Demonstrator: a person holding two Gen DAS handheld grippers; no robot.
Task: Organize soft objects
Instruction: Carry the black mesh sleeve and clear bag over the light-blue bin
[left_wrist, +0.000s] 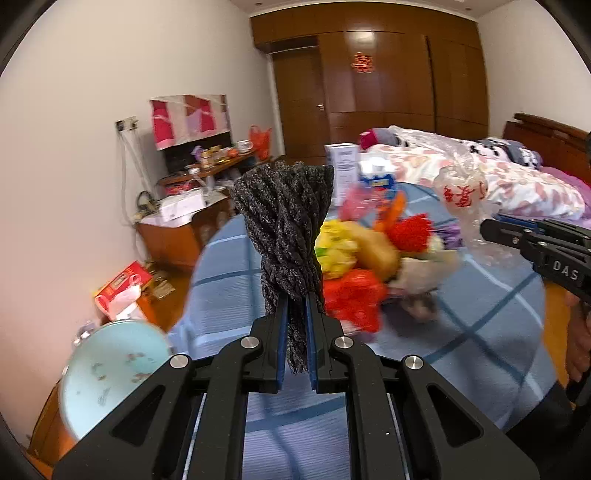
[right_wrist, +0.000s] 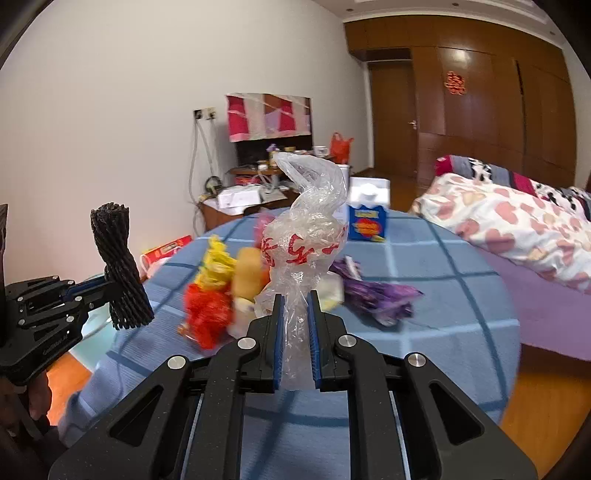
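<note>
the left gripper (left_wrist: 296, 314) is closed on a dark grey foam net sleeve (left_wrist: 284, 236), held up above the near left part of the round table with a blue checked cloth (left_wrist: 480, 332). the right gripper (right_wrist: 296, 310) pinches a crumpled clear plastic bag with red print (right_wrist: 306, 236). behind them lies a pile of red, yellow and purple soft things (right_wrist: 214, 295) on the table.

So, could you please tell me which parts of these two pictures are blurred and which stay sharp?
Left wrist view: the left tool and its dark foam net are sharp, the soft pile behind smears. Right wrist view: the right tool and clear plastic bag are crisp, the tablecloth blurs; edges bend.
</note>
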